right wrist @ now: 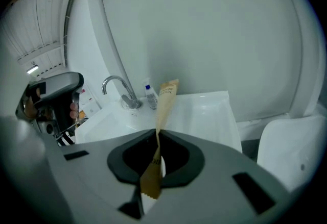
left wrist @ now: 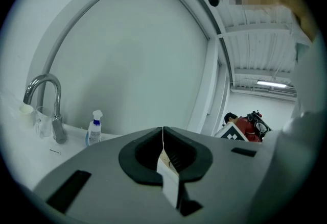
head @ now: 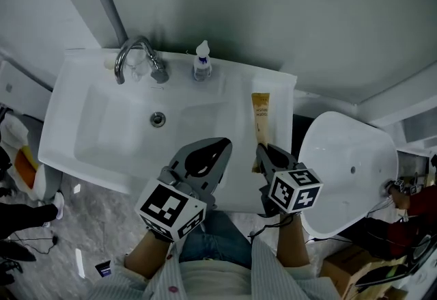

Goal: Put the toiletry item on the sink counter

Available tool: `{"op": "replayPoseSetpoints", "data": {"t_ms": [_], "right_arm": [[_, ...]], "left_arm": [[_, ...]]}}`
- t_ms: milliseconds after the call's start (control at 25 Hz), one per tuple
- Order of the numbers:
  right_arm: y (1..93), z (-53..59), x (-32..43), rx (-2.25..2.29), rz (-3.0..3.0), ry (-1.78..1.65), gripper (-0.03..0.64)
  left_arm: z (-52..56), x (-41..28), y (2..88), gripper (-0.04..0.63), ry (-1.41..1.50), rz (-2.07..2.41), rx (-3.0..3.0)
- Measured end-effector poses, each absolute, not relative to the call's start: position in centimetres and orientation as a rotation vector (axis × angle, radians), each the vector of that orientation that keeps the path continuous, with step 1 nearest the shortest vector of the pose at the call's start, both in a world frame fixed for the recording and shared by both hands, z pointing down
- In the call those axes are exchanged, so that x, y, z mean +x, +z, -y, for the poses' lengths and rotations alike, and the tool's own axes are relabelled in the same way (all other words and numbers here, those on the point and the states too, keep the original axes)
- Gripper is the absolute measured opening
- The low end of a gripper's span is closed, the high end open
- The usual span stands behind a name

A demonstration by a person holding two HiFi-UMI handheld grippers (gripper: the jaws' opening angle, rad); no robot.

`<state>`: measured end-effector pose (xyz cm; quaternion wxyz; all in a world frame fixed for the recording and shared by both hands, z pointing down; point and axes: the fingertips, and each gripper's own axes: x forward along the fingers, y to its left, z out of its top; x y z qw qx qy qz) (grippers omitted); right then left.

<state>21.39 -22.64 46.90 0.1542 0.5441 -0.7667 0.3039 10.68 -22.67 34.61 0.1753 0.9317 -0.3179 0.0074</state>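
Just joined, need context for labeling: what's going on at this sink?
A person holds two grippers over a white sink counter. The right gripper is clamped on one end of a tan tube, which reaches out over the counter's right ledge; whether it touches the ledge isn't clear. The left gripper is shut and empty near the basin's front edge. A faucet and small spray bottle stand at the back.

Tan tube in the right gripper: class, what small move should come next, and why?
Probably lower the right gripper a little until the tan tube lies flat on the sink counter. Its jaws are shut on the tube's near end, and the tube points out over the counter's bare right side.
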Motion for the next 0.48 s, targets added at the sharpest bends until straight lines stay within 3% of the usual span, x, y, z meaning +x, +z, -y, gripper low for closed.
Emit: {"op": "replayPoseSetpoints", "data": {"t_ms": [480], "right_arm": [[54.0, 23.3, 21.6, 1.511, 2.060, 0.974, 0.031]], "left_arm": [[23.8, 10.7, 38.1, 0.018, 0.061, 0.902, 2.566]]}}
